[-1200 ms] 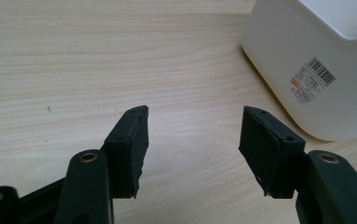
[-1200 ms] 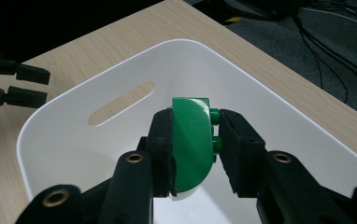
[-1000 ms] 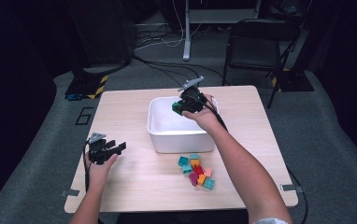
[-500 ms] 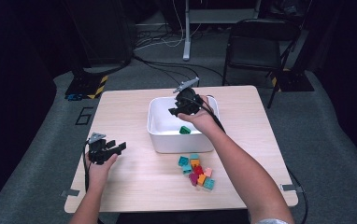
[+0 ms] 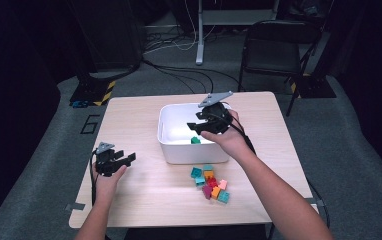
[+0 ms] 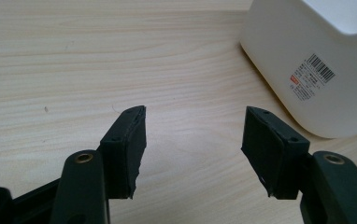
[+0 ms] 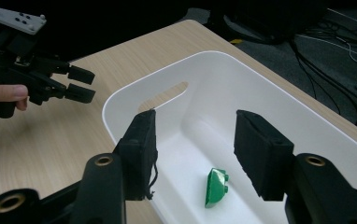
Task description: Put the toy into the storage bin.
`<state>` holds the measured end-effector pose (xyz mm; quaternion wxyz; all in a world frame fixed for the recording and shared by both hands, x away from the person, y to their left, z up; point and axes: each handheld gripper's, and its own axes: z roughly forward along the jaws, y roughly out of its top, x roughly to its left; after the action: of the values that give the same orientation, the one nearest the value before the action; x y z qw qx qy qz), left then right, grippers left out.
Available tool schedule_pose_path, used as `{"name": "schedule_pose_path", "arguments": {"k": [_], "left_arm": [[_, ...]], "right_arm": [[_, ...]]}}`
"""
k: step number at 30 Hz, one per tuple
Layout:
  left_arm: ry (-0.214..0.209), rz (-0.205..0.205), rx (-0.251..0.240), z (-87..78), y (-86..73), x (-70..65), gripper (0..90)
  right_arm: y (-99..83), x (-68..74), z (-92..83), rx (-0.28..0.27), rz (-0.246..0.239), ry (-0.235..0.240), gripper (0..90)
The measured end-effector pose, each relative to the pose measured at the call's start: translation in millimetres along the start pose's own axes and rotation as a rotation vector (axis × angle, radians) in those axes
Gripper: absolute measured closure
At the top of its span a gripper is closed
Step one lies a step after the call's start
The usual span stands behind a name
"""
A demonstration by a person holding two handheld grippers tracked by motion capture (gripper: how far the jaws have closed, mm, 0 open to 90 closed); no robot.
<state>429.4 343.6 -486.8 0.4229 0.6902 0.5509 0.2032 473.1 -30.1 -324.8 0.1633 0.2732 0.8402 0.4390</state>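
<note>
A white bin [image 5: 165, 131] stands at the middle of the wooden table [image 5: 129, 115]. A green brick [image 5: 195, 140] [image 7: 216, 186] lies loose on the bin's floor. My right gripper [image 5: 195, 128] [image 7: 194, 126] hovers over the bin [image 7: 120, 100]. Its jaws have just been opening, and nothing is between them. My left gripper [image 5: 128, 158] [image 6: 193, 116] rests low over bare wood at the table's left, left of the bin [image 6: 307, 46]. Its jaws have just opened a little wider and are empty. It also shows far off in the right gripper view [image 7: 81, 84].
A pile of several coloured bricks [image 5: 210, 181] lies on the table just in front of the bin. A black chair [image 5: 274, 45] and floor cables [image 5: 179, 75] are beyond the far edge.
The green brick left my right gripper and dropped into the bin. The right gripper opened and drew back toward the bin's near side. The left hand stayed put.
</note>
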Motion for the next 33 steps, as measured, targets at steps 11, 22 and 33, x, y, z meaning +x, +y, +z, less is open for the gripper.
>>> {"name": "schedule_pose_path", "arguments": {"k": [11,22,33], "left_arm": [[0.017,0.007,-0.004,-1.7,0.5,-1.6,38.9],[0.027,0.021,-0.001,-0.3,0.8,-4.2,38.2],[0.051,0.049,0.003,2.3,0.7,-9.2,34.2]], "right_arm": [[-31.6,24.2,-41.0,-0.055,-0.033,0.004,45.7],[-75.4,28.8,-54.7,-0.046,-0.024,-0.023,47.0],[-115.5,32.8,-43.9,-0.044,0.019,-0.02,47.2]]}}
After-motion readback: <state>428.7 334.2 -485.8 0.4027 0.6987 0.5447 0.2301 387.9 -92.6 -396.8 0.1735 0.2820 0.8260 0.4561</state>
